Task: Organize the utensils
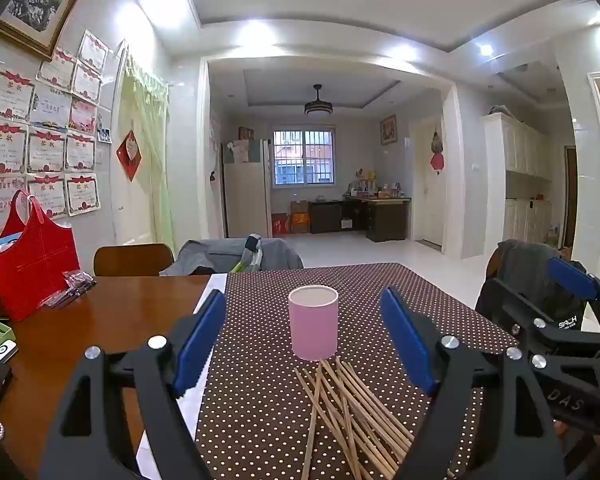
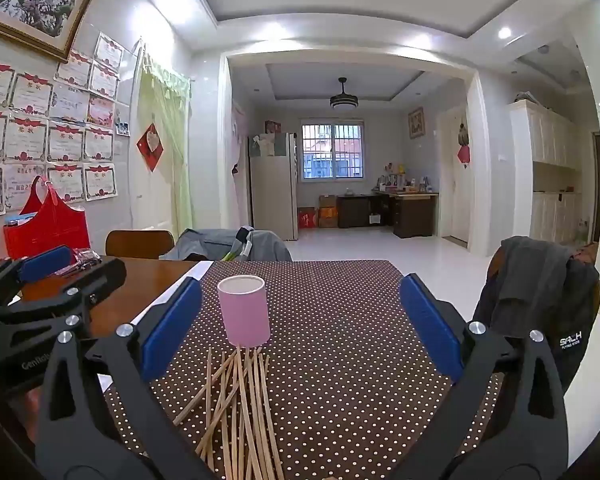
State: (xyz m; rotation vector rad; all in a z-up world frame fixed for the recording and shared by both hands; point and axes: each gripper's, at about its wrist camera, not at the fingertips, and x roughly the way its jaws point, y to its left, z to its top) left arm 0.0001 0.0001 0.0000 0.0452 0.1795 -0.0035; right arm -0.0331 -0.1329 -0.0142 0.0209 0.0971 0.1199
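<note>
A pink cylindrical cup (image 1: 313,323) (image 2: 244,311) stands upright and empty-looking on a brown polka-dot cloth (image 1: 400,300) (image 2: 340,320). Several wooden chopsticks (image 1: 348,412) (image 2: 240,408) lie in a loose crossed pile on the cloth just in front of the cup. My left gripper (image 1: 304,344) is open, above the pile and short of the cup, nothing between its blue pads. My right gripper (image 2: 300,328) is also open and empty, with the cup left of its middle. Each gripper shows at the other view's edge: the right gripper (image 1: 576,312) and the left gripper (image 2: 44,276).
A wooden table (image 1: 80,320) carries a red bag (image 1: 32,264), a packet and small items at the left. Chairs draped with grey clothing (image 1: 236,256) (image 2: 540,284) stand at the far edge and the right. Beyond lies a tiled room with a fridge (image 2: 274,188).
</note>
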